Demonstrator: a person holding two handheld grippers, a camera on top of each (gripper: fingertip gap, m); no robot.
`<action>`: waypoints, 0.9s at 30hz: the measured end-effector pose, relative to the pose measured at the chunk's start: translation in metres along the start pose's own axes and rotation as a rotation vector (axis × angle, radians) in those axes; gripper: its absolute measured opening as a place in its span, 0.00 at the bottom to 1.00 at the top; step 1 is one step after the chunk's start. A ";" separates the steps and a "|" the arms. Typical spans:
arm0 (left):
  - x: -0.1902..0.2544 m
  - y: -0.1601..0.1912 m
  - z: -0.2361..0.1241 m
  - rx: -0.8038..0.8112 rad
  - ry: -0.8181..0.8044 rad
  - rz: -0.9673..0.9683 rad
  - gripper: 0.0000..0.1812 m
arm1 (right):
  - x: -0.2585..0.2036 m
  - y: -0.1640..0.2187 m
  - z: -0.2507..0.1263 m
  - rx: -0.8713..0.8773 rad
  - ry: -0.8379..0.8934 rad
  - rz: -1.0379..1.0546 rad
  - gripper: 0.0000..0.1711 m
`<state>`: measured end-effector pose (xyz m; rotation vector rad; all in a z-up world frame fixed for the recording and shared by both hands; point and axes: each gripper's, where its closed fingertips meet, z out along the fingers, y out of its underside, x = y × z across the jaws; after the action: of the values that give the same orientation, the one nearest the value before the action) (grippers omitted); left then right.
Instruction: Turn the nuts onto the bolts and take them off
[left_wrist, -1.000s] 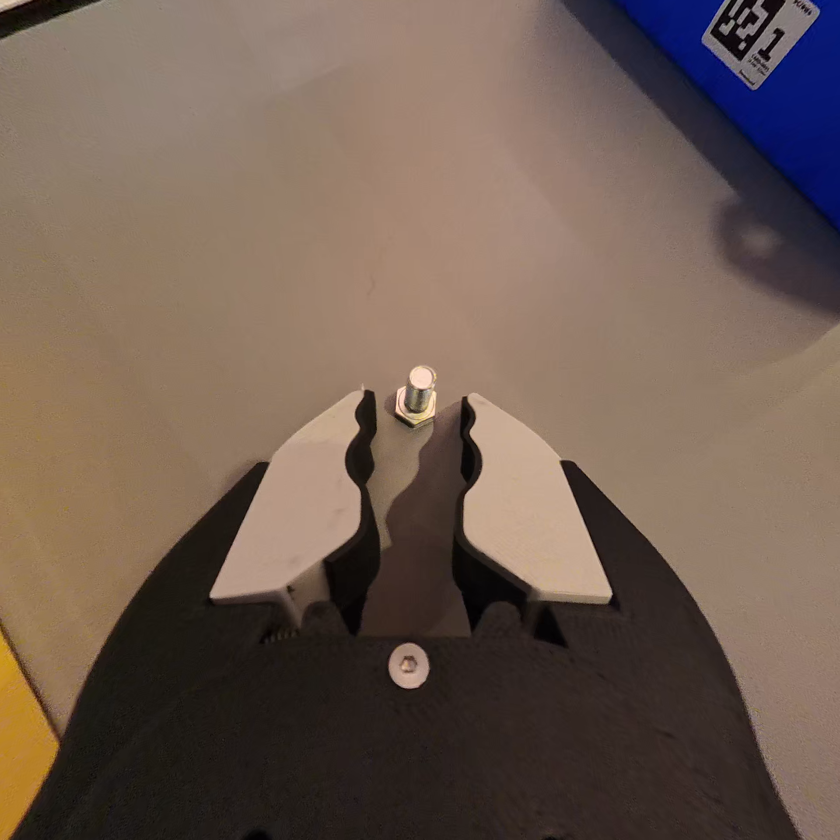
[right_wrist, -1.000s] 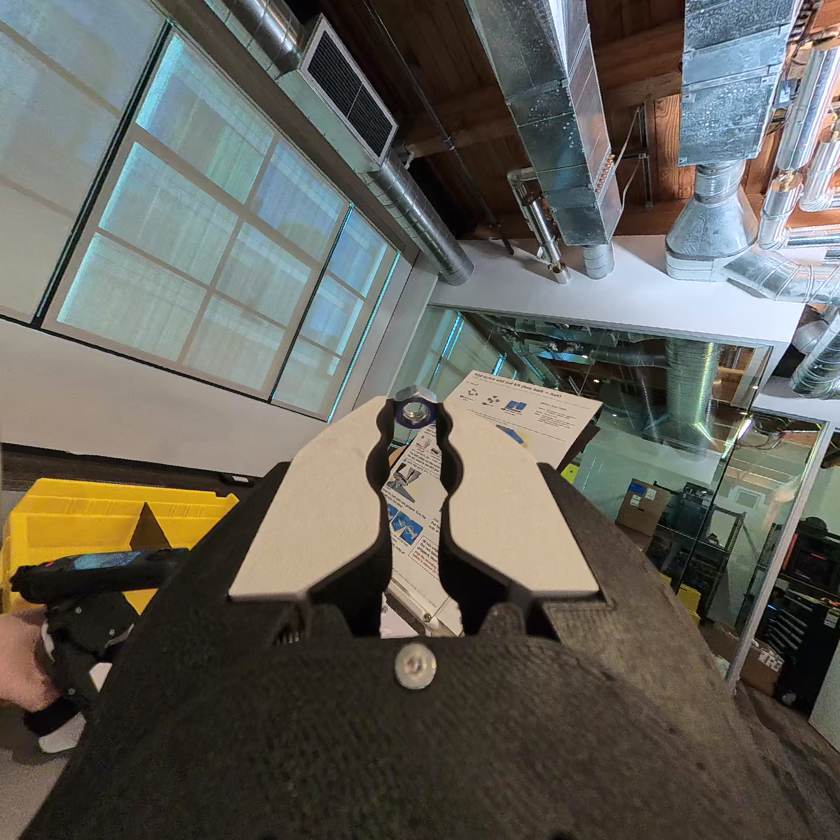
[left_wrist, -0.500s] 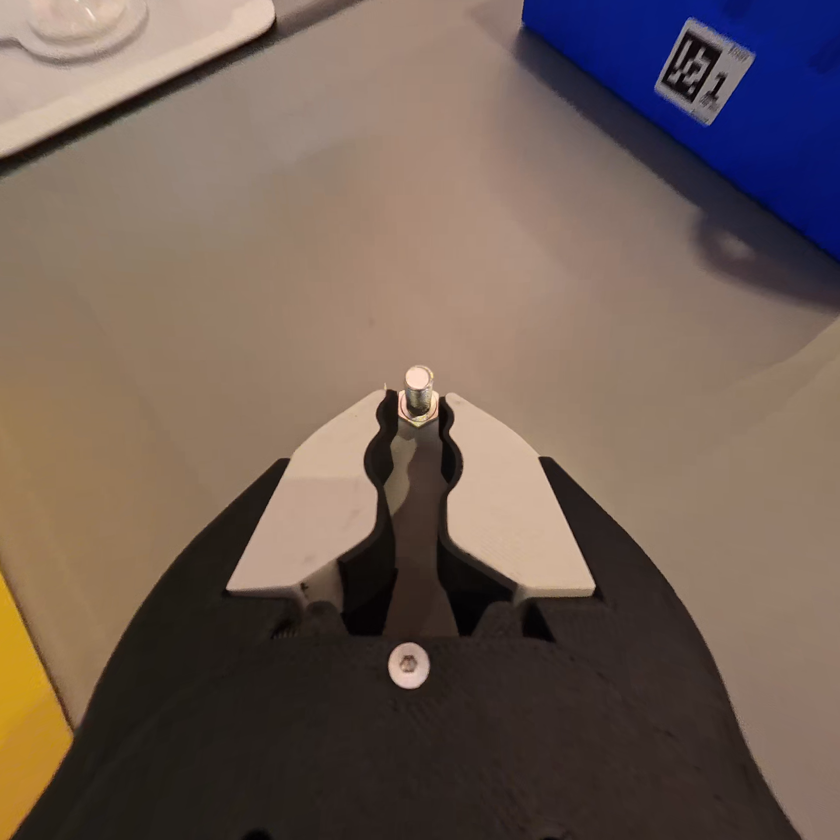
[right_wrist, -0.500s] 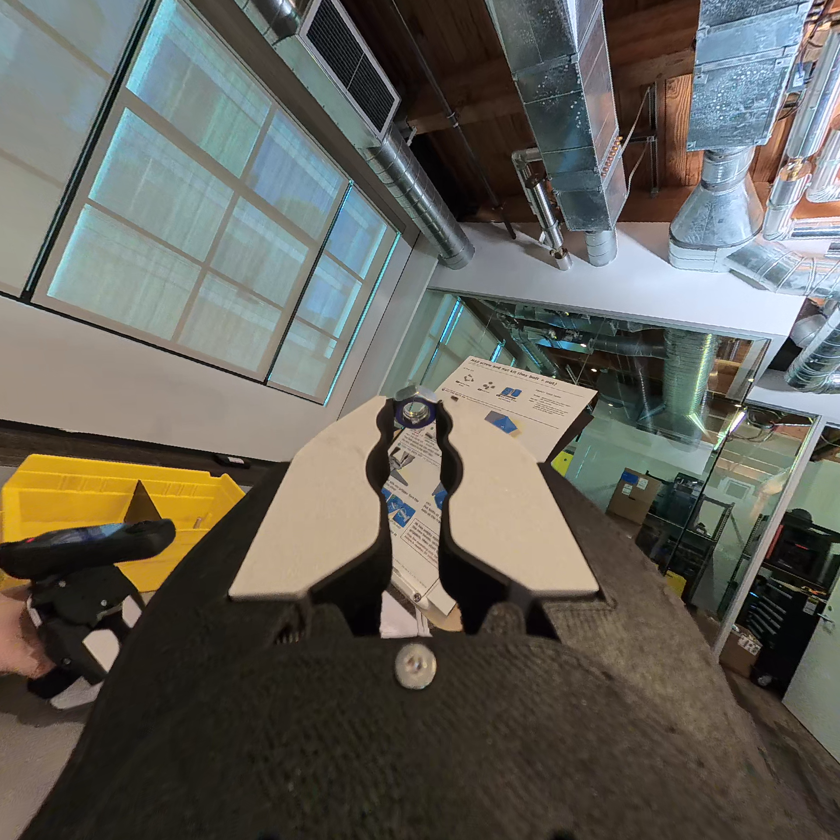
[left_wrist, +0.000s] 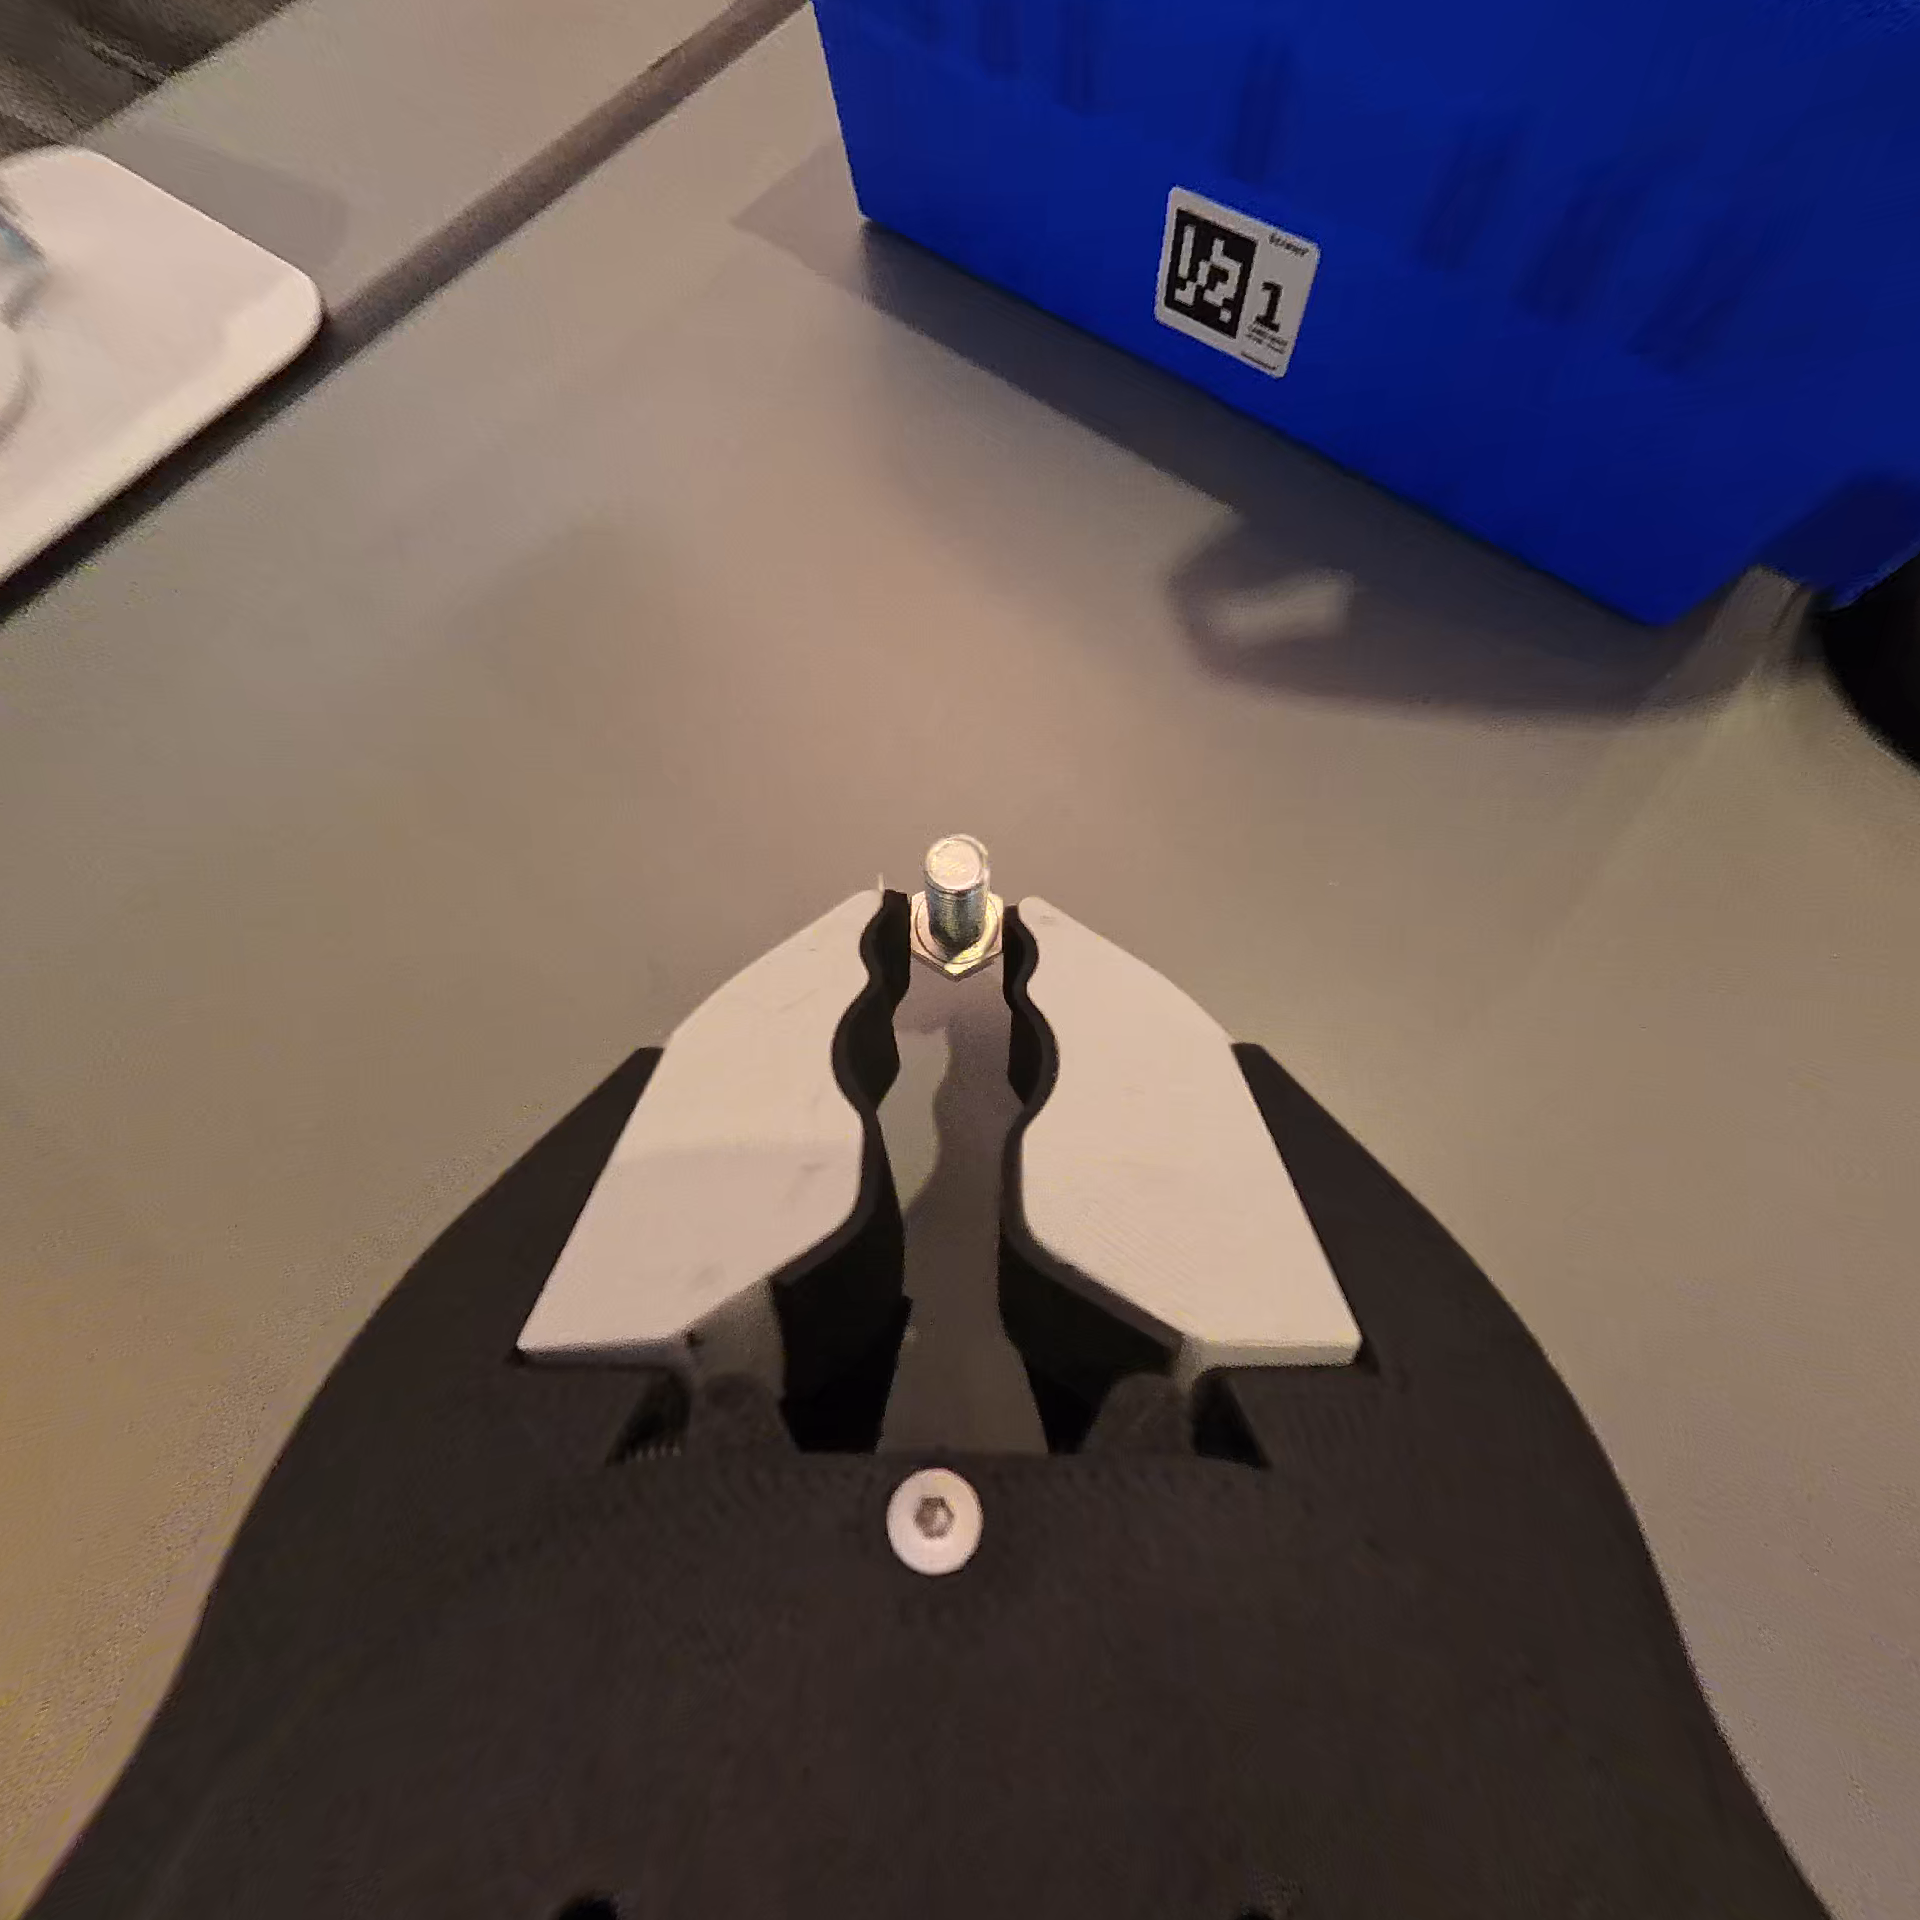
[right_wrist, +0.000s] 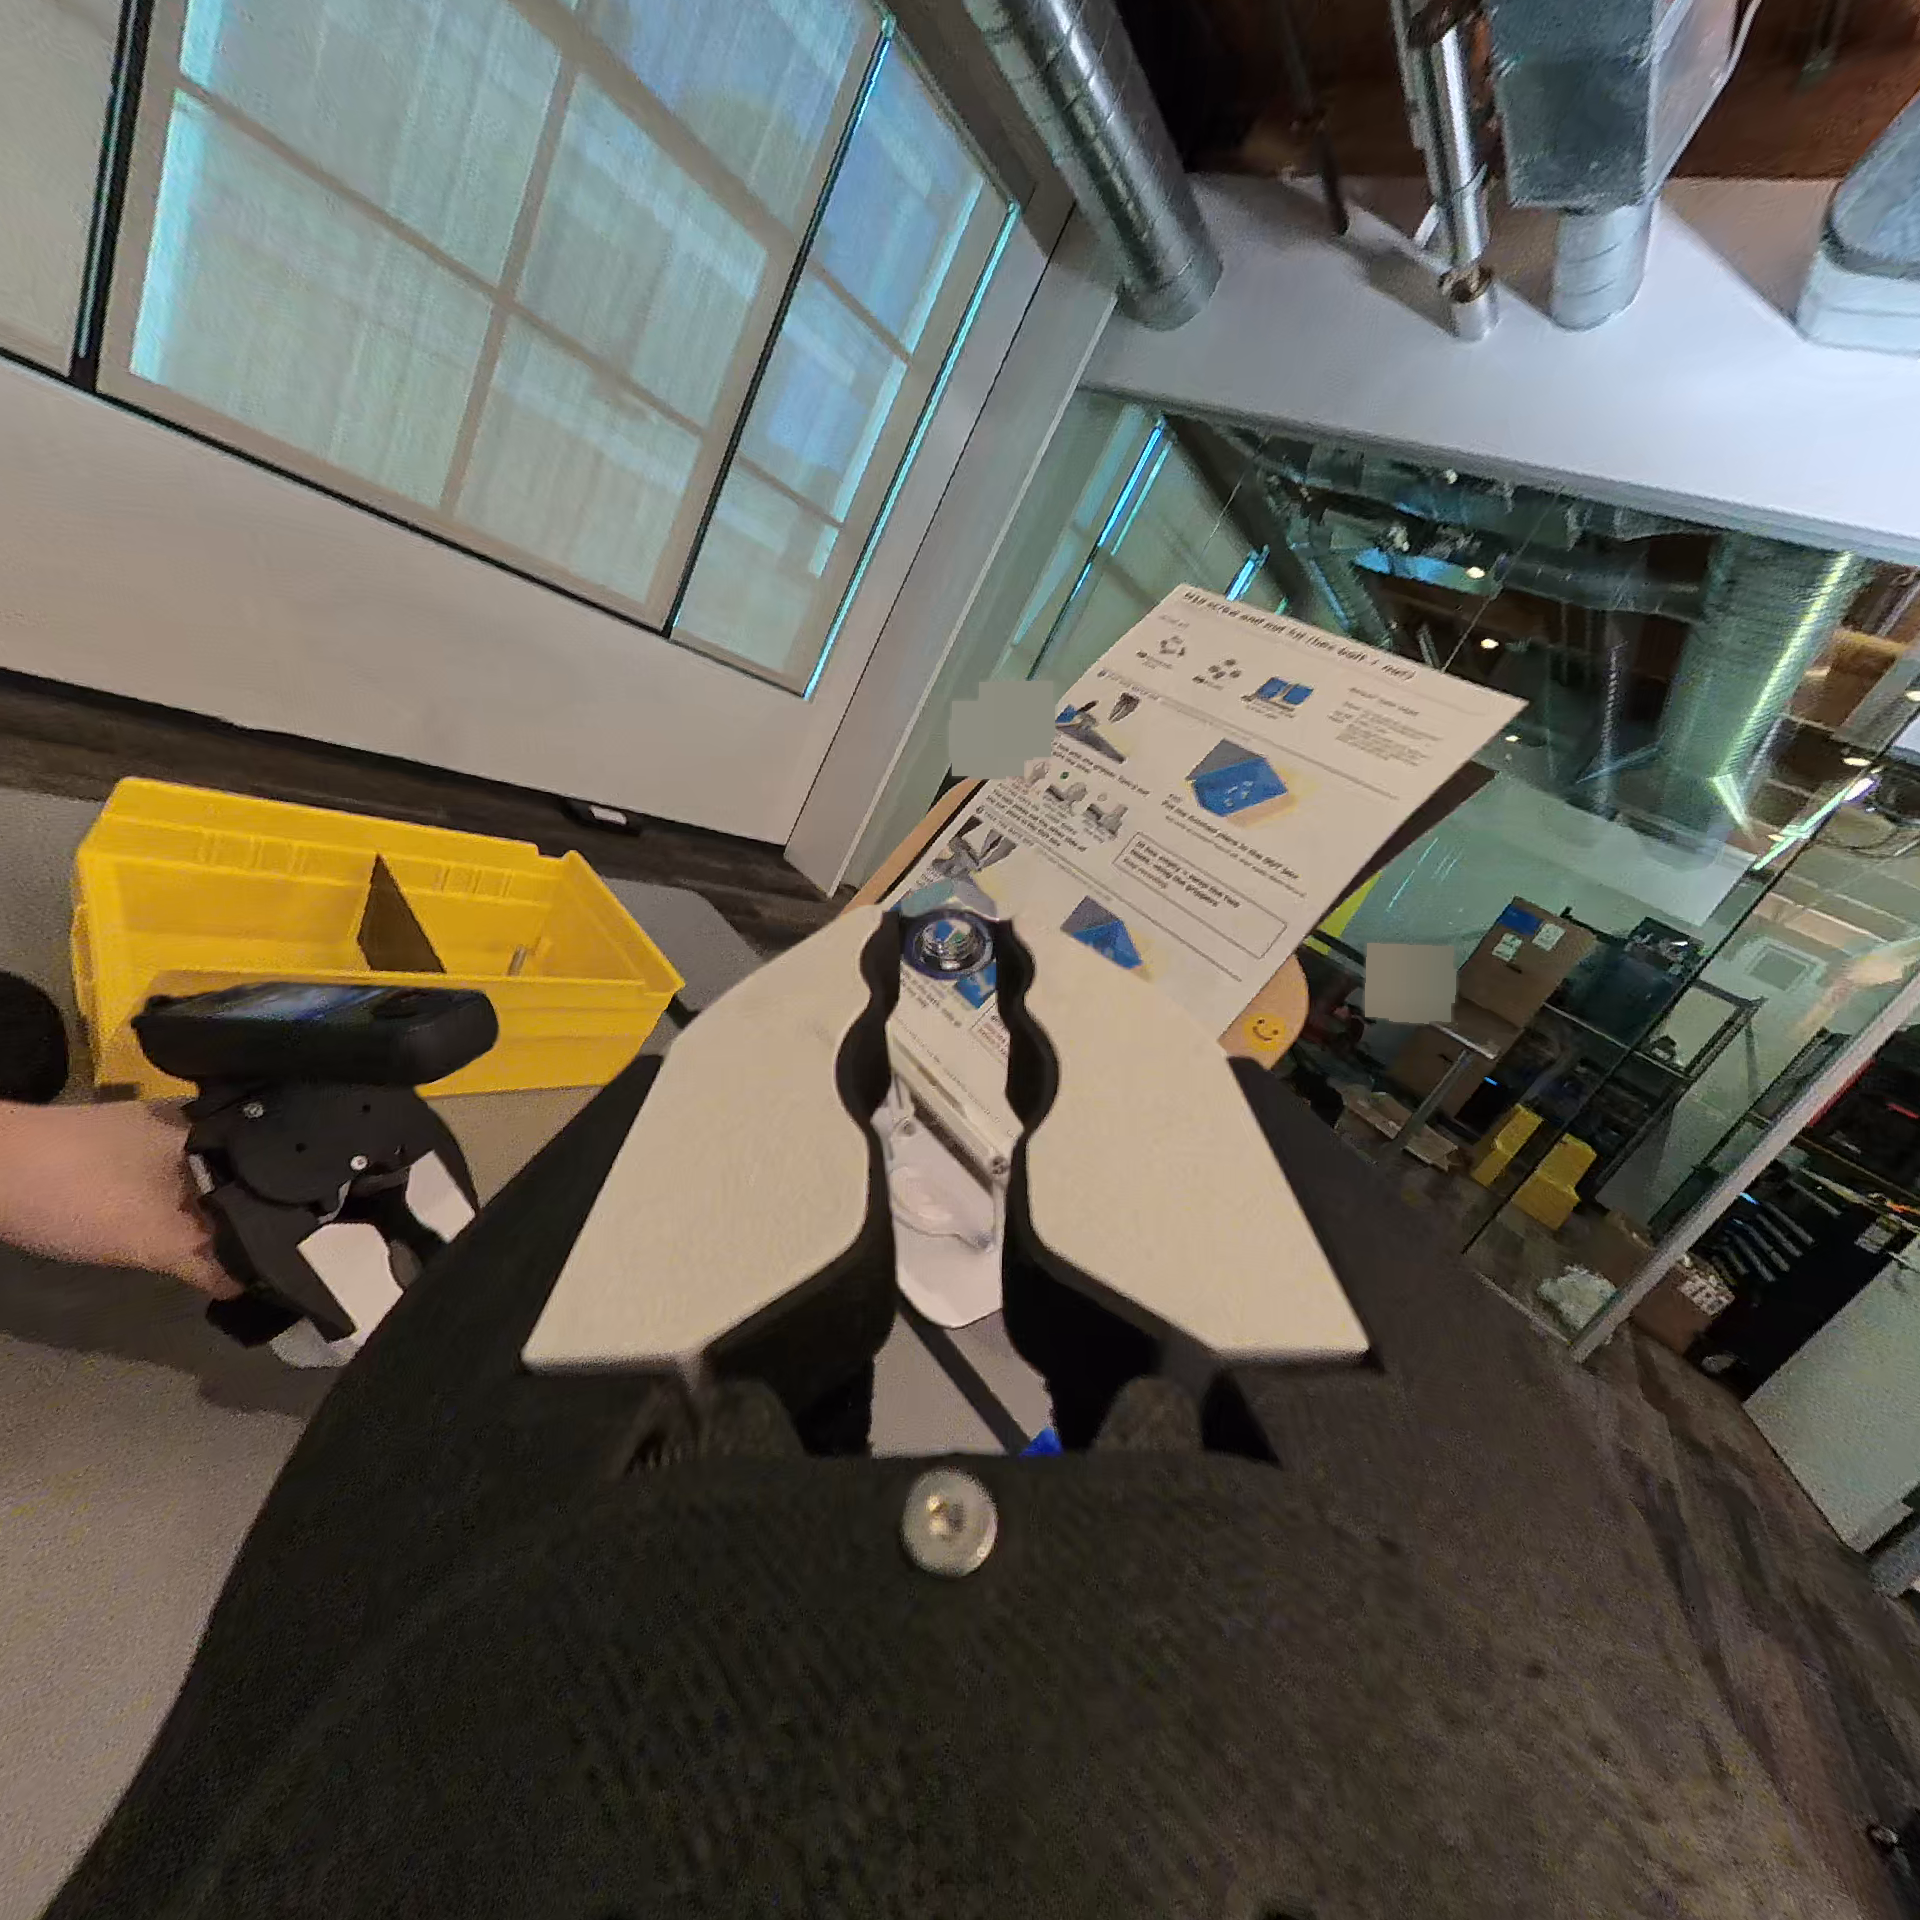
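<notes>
Right now left gripper (left_wrist: 954, 914) is closed on the hex head of the bolt (left_wrist: 956, 902), which stands shank-up on the grey table (left_wrist: 520, 675), near side of the blue bin (left_wrist: 1455, 260). Tips pinch the flats, no visible gap. Right gripper (right_wrist: 948, 940) is raised off the table and clamped on the nut (right_wrist: 948, 943) at its fingertips, bore facing the camera; left gripper also shows at far left of the right wrist view, in a hand (right_wrist: 99, 1184), in front of the yellow bin (right_wrist: 312, 914).

Step looks like starting the nut on the thread. Tips:
- bring nut bore square over shank end, axes in line
- light downward pressure, turn gently till thread catches
- left grip stays firm so bolt can't spin or tip
- if it binds, back off, don't force: cross-thread risk
</notes>
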<state>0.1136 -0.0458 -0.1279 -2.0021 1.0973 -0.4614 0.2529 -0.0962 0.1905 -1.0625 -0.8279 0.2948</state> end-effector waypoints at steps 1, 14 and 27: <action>0.002 -0.001 0.001 0.012 0.018 -0.023 0.09 | -0.004 0.004 0.003 -0.019 -0.024 0.004 0.11; 0.014 -0.119 -0.051 0.123 0.051 0.375 0.09 | -0.104 0.123 0.028 -0.531 -0.582 -0.097 0.11; -0.025 -0.065 -0.014 -0.058 0.103 0.220 0.09 | -0.133 0.184 0.010 -0.864 -0.750 0.045 0.11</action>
<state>0.1260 -0.0113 -0.0667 -1.8962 1.3911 -0.4249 0.1866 -0.0789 -0.0261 -1.8154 -1.6908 0.3925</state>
